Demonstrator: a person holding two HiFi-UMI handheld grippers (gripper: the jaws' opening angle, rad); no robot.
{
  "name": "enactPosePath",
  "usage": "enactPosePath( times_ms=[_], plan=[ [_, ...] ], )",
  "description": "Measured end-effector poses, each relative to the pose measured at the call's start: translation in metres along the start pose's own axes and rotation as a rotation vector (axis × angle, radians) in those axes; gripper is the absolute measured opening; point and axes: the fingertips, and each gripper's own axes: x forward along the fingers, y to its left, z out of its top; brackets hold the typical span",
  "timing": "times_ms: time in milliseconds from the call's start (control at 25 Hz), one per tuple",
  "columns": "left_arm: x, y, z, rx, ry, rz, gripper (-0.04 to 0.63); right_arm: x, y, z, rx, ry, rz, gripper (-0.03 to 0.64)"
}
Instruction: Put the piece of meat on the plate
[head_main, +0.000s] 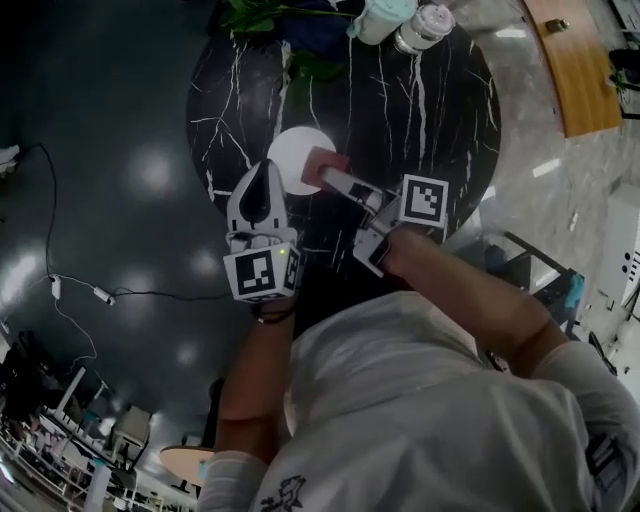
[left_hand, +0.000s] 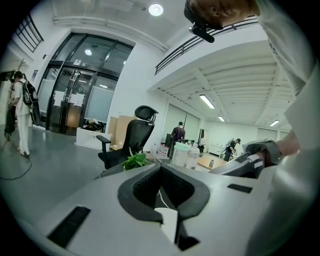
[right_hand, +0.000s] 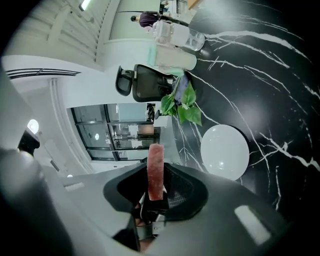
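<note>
A flat reddish piece of meat (head_main: 328, 164) is clamped in my right gripper (head_main: 334, 179), which is shut on it. The meat hangs at the right edge of a round white plate (head_main: 297, 157) on the black marble table (head_main: 420, 110). In the right gripper view the meat (right_hand: 155, 167) stands up out of the right gripper (right_hand: 156, 192), with the plate (right_hand: 225, 152) to the right, below and ahead. My left gripper (head_main: 266, 178) is just left of the plate's near edge, its tips together and nothing in it. In its own view the left gripper (left_hand: 161, 170) looks level across the table.
At the table's far edge stand a leafy plant (head_main: 270, 15), a pale cup (head_main: 385, 15) and a clear bottle (head_main: 425, 25). A wooden table (head_main: 575, 60) is at the far right. A cable (head_main: 80, 285) lies on the floor at the left. An office chair (left_hand: 132, 137) stands beyond the table.
</note>
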Motion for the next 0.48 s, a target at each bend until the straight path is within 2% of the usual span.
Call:
enactPosePath(
  times_ms=[480],
  plan=[
    [0.024,0.036,-0.066,-0.079,0.049,0.063,0.006,0.040,-0.094,0.006,0.000,0.030,-0.169,0.086]
  ],
)
